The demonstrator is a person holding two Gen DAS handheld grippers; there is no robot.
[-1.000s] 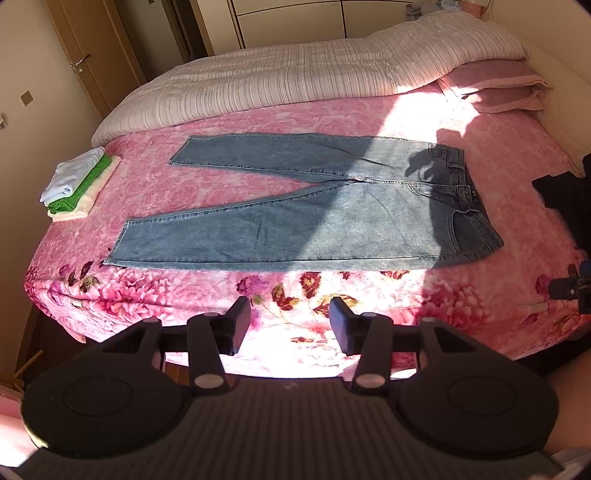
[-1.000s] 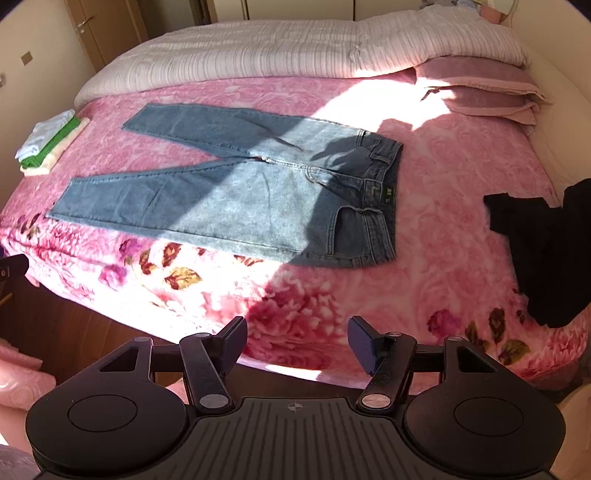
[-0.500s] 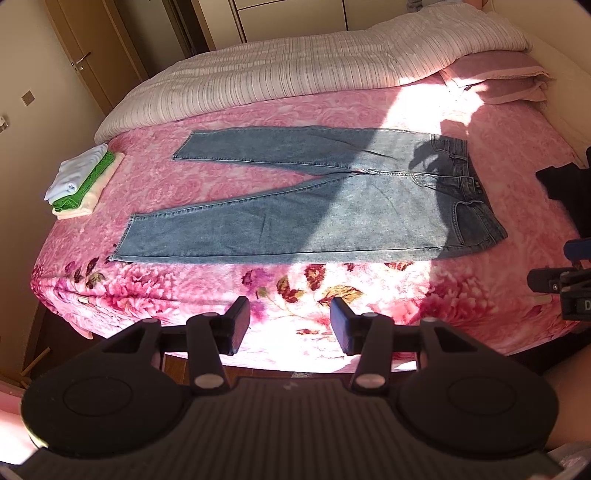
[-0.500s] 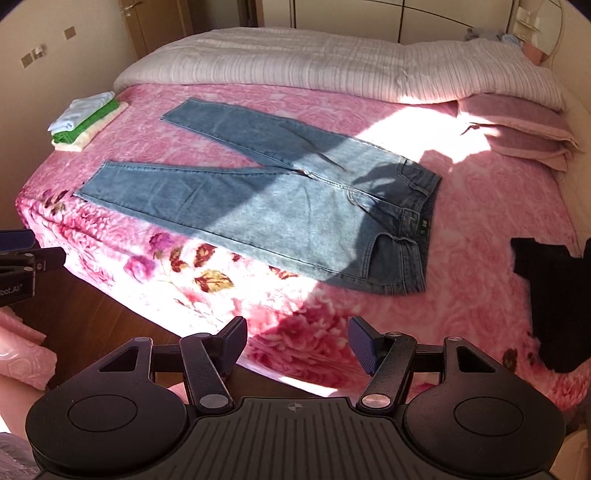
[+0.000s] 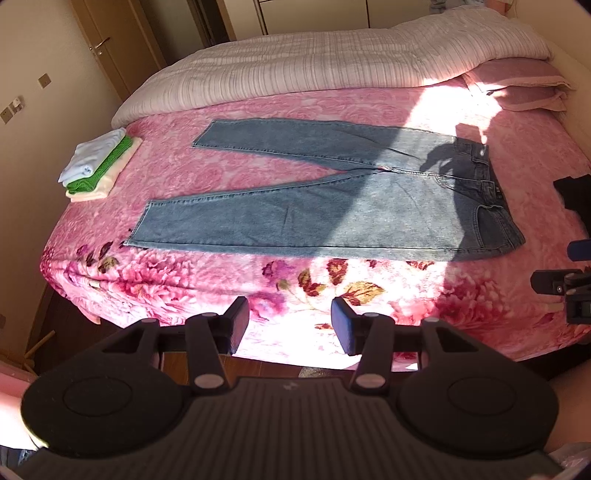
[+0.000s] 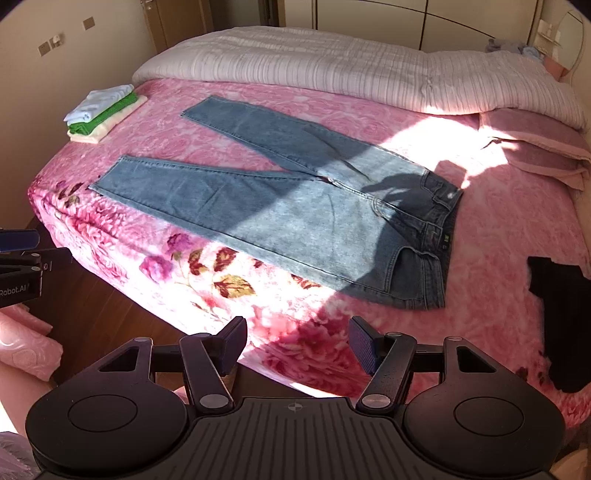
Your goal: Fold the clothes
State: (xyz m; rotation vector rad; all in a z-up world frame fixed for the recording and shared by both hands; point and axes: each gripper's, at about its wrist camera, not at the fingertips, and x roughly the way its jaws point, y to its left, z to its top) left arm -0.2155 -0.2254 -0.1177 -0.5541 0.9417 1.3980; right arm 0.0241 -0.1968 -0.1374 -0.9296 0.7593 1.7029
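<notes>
Both grippers, left [image 5: 290,325] & right [image 6: 298,345], gaping, empty; jeans [image 6: 295,206] unmoved, right's view rolled.

pink floral bedspread [image 5: 207,173], striped quilt [image 5: 332,62] rolled along far edge, pink pillows [image 6: 535,147] at right.

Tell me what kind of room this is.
A bedroom, most likely: a bed with a pink floral blanket, a striped quilt and pink pillows at its far side, and wardrobe doors behind. Jeans lie spread on it.
</notes>
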